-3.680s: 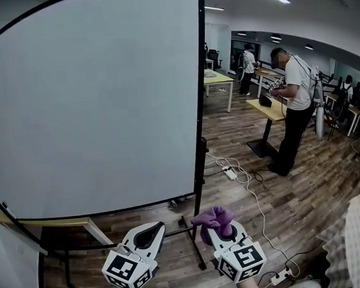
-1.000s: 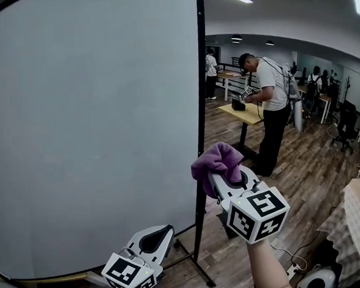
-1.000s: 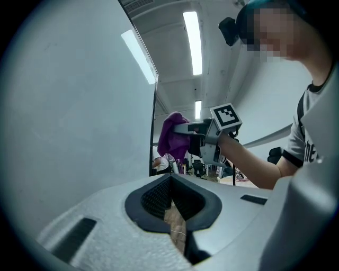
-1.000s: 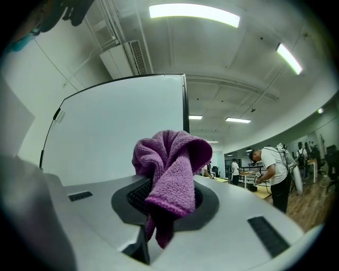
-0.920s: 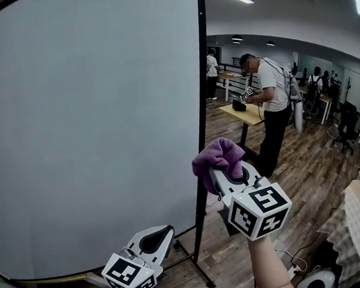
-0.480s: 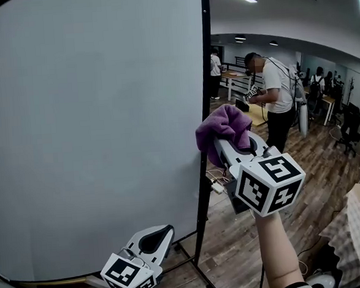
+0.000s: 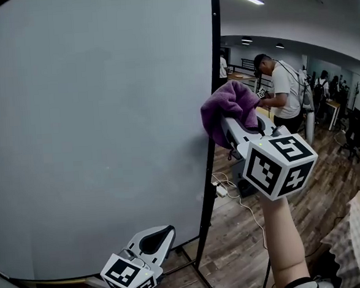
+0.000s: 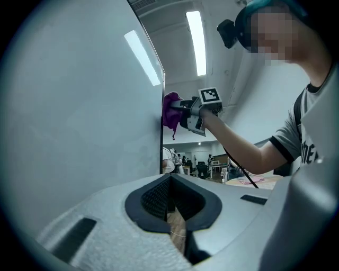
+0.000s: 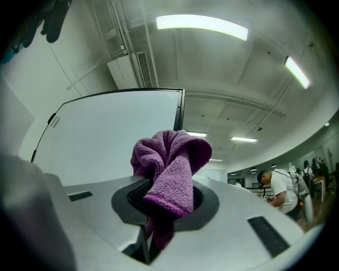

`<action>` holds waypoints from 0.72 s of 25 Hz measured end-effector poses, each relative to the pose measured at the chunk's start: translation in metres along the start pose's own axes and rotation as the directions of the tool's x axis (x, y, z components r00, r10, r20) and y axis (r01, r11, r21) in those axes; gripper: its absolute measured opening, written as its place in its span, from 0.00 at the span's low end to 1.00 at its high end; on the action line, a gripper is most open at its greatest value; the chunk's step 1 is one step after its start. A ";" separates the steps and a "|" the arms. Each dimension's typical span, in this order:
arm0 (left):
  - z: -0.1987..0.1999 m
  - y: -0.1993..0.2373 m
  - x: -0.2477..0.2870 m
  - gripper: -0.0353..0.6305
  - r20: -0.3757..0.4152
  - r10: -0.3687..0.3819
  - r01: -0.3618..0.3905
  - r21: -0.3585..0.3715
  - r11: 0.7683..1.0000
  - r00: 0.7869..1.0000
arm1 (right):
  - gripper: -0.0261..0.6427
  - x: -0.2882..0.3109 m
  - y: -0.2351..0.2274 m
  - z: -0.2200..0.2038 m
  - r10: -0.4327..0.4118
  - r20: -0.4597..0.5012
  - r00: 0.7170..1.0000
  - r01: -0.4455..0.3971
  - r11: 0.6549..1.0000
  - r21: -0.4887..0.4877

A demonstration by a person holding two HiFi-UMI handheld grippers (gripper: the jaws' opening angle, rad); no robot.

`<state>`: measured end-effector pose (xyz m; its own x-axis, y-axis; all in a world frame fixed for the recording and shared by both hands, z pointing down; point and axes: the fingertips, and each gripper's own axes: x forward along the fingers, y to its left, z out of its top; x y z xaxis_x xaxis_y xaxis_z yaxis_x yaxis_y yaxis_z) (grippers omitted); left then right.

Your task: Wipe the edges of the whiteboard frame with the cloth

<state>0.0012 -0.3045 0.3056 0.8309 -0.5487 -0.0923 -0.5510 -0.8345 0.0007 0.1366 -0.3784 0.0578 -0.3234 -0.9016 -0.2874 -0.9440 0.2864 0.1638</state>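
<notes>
While right hand-held gripper point(image 7: 229, 128) clamps purple cloth point(image 7: 229, 108) against whiteboard frame point(image 7: 214, 52), left hand-held gripper point(image 7: 154, 238) clenched empty below; person point(image 7: 285, 93) beyond.

White left gripper point(image 7: 160, 234) and right gripper point(image 7: 239, 127), black-and-white marker cubes point(image 7: 278, 165)

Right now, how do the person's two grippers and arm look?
The left gripper and right gripper are white shells with black lining around a teardrop opening. Each carries a white cube with black square markers. A black cable runs along the bare right arm; the short sleeve is grey with a dark hem.
</notes>
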 end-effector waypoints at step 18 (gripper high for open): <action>0.014 0.018 0.015 0.08 0.028 0.033 -0.033 0.013 0.999 0.999 | 0.14 0.035 -0.020 0.047 0.022 0.064 0.998 -0.021 1.000 -0.014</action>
<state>0.0026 -0.3270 0.2906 0.8098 -0.5743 -0.1199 -0.5793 -0.8150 -0.0093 0.1411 -0.4007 0.0001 -0.3476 -0.8723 -0.3438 -0.9360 0.3010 0.1826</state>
